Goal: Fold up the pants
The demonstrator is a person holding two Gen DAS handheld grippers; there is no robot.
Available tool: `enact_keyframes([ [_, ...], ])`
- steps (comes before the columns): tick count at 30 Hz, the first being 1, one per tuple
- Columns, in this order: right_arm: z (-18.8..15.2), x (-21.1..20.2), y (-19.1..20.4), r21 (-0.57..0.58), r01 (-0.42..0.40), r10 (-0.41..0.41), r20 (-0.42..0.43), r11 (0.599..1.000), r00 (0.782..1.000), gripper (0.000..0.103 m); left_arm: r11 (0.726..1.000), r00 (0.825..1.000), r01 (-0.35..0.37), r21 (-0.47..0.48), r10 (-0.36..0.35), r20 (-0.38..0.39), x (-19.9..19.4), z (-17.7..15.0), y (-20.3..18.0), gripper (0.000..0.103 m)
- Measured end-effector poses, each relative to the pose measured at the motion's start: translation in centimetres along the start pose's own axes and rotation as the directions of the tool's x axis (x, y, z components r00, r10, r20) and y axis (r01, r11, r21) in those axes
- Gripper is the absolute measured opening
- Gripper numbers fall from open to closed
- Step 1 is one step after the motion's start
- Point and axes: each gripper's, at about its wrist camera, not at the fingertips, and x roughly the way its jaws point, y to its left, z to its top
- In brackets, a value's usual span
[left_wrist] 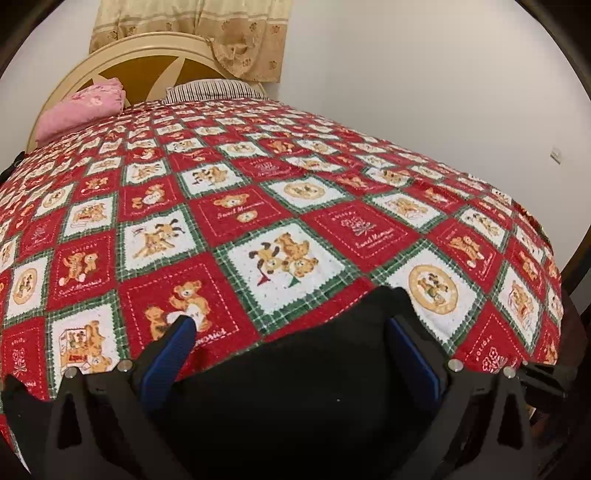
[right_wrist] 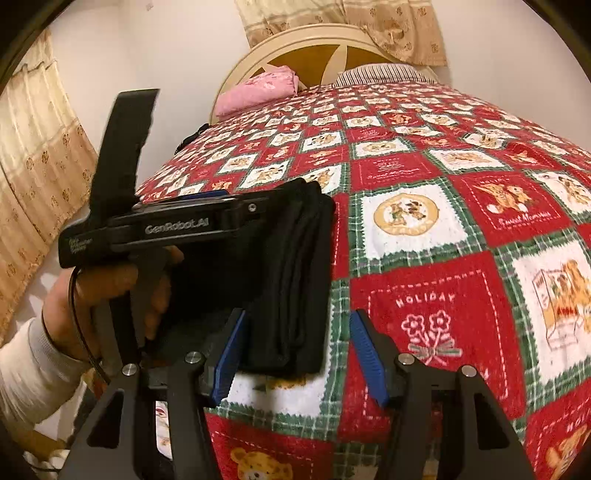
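Left gripper point(left_wrist: 291, 325) stands wide over the folded black pants point(right_wrist: 295, 280); right gripper point(right_wrist: 295, 350) half-open, apparently not pinching. Square the stack on the bedspread point(right_wrist: 461, 206) before withdrawing.

bed point(left_wrist: 295, 192): teddy-bear quilt | headboard point(left_wrist: 110, 55): cream, arched | curtain point(left_wrist: 192, 22): beige | walls point(left_wrist: 406, 74): white
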Motion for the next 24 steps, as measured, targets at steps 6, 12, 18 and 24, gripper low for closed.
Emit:
enact_keyframes([
  [6, 0.1, 0.0, -0.3, -0.005, -0.014, 0.014, 0.000, 1.000, 1.000, 0.059, 1.000, 1.000, -0.007, -0.002, 0.007, 0.007, -0.8, 0.1, -0.1, 0.103],
  [12, 1.1, -2.2, 0.0, -0.007, -0.012, 0.013, 0.066, 1.000, 0.998, 0.059, 1.000, 1.000, 0.004, -0.014, -0.004, 0.018, -2.2, 0.0, 0.4, 0.103],
  [18, 3.9, -3.6, 1.3, -0.052, -0.023, 0.030, 0.152, 0.998, 0.988, 0.059, 1.000, 0.999, 0.011, -0.021, -0.010, 0.033, -3.6, -0.5, 0.9, 0.103],
  [24, 5.3, -1.2, 3.5, -0.128, -0.080, 0.096, 0.122, 0.989, 0.988, 0.058, 0.997, 0.999, -0.044, -0.063, 0.045, 0.030, -5.0, -1.8, 3.9, 0.103],
])
